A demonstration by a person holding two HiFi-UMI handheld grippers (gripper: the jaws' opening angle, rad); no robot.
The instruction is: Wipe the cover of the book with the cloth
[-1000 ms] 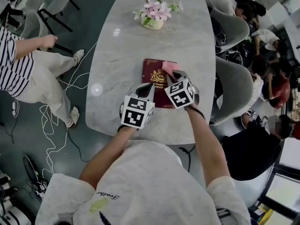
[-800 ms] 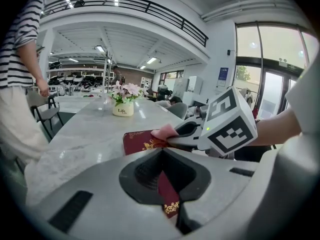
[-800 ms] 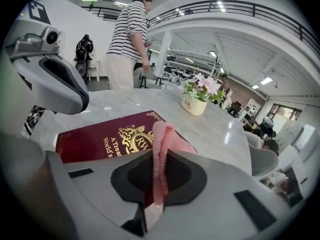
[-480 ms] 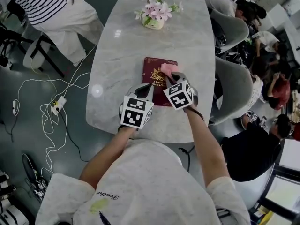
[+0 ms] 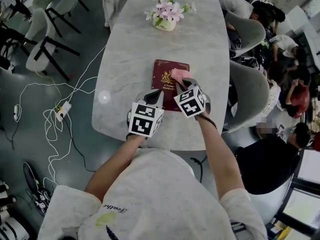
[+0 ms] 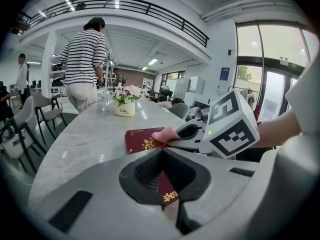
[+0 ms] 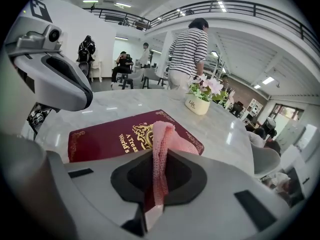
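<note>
A dark red book (image 5: 164, 80) with gold print lies closed on the marble table (image 5: 130, 59). My right gripper (image 5: 181, 85) is shut on a pink cloth (image 5: 178, 75), which rests on the right half of the cover. In the right gripper view the cloth (image 7: 163, 134) hangs pinched between the jaws, draped onto the book (image 7: 107, 134). My left gripper (image 5: 156, 96) is shut, its tips at the book's near left edge. In the left gripper view the book (image 6: 139, 138) shows past the closed jaws, with the cloth (image 6: 164, 134) on it.
A pot of pink flowers (image 5: 163, 19) stands at the table's far end. Grey chairs (image 5: 250, 91) line the right side, with seated people beyond. Cables (image 5: 60, 109) trail on the floor at left. A person in a striped shirt (image 6: 85, 66) stands beyond the table.
My right gripper has slid the cloth a little left and nearer across the cover. The striped-shirt person has walked out of the head view. The left gripper stayed put.
</note>
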